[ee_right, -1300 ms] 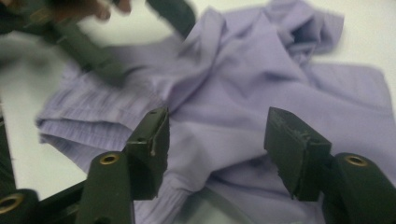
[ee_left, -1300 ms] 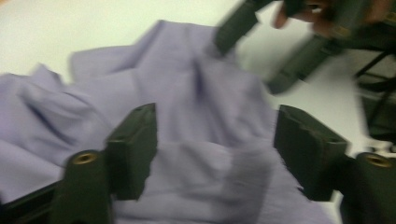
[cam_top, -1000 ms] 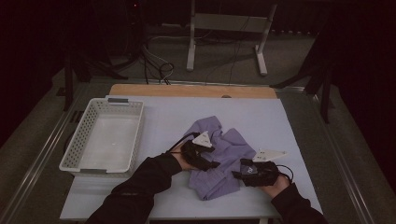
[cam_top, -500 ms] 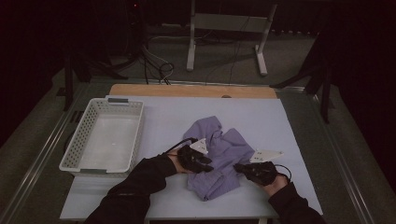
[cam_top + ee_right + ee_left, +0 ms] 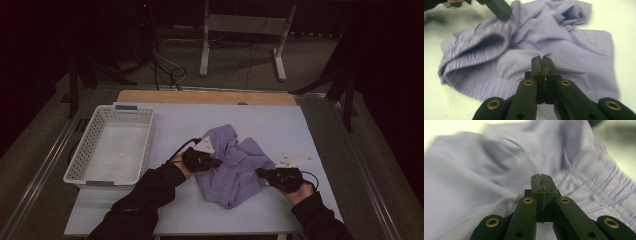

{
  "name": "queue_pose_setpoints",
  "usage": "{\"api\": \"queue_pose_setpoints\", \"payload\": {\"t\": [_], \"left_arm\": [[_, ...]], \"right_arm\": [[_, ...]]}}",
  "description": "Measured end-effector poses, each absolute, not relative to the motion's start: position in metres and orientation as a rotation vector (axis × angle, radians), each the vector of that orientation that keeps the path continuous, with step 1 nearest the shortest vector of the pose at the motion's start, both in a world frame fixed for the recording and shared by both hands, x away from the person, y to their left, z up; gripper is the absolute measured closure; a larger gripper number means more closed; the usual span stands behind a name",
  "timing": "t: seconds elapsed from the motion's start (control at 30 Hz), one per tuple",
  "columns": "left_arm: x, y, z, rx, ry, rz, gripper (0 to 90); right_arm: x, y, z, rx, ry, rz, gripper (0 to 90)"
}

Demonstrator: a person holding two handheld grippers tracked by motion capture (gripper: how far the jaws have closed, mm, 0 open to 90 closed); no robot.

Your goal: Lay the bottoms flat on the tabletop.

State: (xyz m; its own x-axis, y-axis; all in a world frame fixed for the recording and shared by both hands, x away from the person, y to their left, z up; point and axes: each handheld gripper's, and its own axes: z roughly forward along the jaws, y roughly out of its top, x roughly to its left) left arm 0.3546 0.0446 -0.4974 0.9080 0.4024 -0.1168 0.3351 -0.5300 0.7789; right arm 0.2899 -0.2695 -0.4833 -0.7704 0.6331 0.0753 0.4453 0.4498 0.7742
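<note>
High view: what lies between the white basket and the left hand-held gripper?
Bare table; nothing stands between the basket and the left hand-held gripper, which sits at the purple garment.

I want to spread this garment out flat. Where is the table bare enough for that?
The table is bare along its far strip, between the basket and the right edge, and along the near edge. It is crowded mid-table, where the lilac garment lies with the left gripper and right gripper at it.
</note>
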Motion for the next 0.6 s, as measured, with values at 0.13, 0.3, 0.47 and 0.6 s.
{"api": "queue_pose_setpoints", "payload": {"t": [0.13, 0.3, 0.47, 0.6], "left_arm": [[0.366, 0.057, -0.491, 2.134, 0.597, 0.117, 90.0], [0.369, 0.054, -0.494, 2.169, 0.598, 0.143, 90.0], [0.370, 0.053, -0.498, 2.166, 0.639, 0.171, 90.0], [0.367, 0.053, -0.498, 2.146, 0.627, 0.185, 90.0]], "right_arm": [[0.305, -0.278, -0.478, 1.025, 2.432, 1.249, 90.0], [0.320, -0.284, -0.480, 1.096, 2.400, 1.194, 90.0], [0.334, -0.288, -0.487, 1.181, 2.392, 1.116, 90.0], [0.344, -0.294, -0.491, 1.306, 2.343, 1.094, 88.4]]}}
